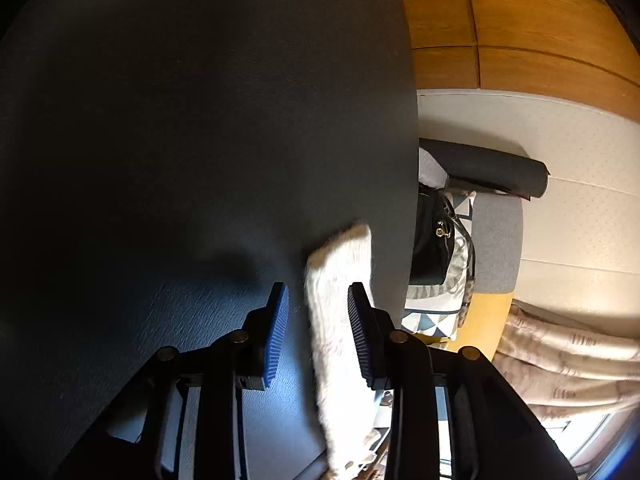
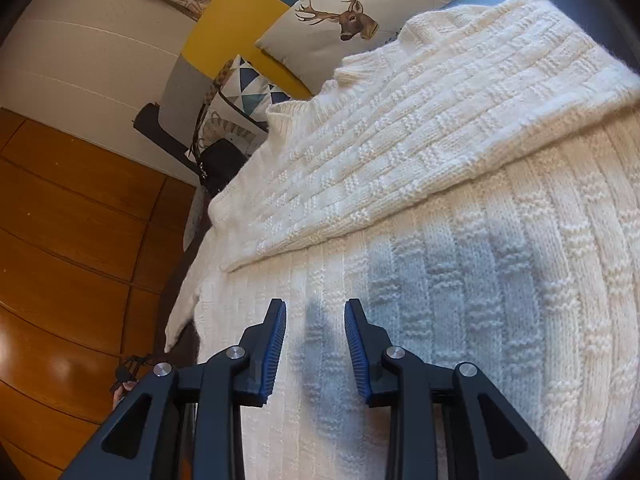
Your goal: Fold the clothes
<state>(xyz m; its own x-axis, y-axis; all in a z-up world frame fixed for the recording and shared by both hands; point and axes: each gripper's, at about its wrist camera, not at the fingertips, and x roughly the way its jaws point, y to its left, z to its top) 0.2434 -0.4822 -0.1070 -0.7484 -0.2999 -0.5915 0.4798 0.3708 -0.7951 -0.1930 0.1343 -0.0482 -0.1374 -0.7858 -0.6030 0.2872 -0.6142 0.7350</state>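
A: How does the left gripper [image 1: 318,300] stand?
B: Pointing forward and down, its blue ribbed pads [image 1: 276,340] parted, a gap on either side of what lies between them.
A: And the right gripper [image 2: 316,316]?
B: Same downward tilt, pads [image 2: 274,344] apart and pressing on nothing. Both sets of black fingers are symmetric about the middle.

Off your dark tabletop [image 1: 200,120] you have a wood-panelled floor [image 1: 520,20] meeting a pale wall [image 1: 580,152]. A rolled dark mat [image 1: 488,168] lies beside a grey seat [image 1: 496,240]. On that seat sits a black handbag [image 1: 432,240] against a cushion with a triangle pattern [image 2: 248,84]. Your other view adds a deer-print cushion [image 2: 360,20] resting on a yellow panel [image 2: 232,32], and a patterned beige curtain [image 1: 560,360] hangs near the window.
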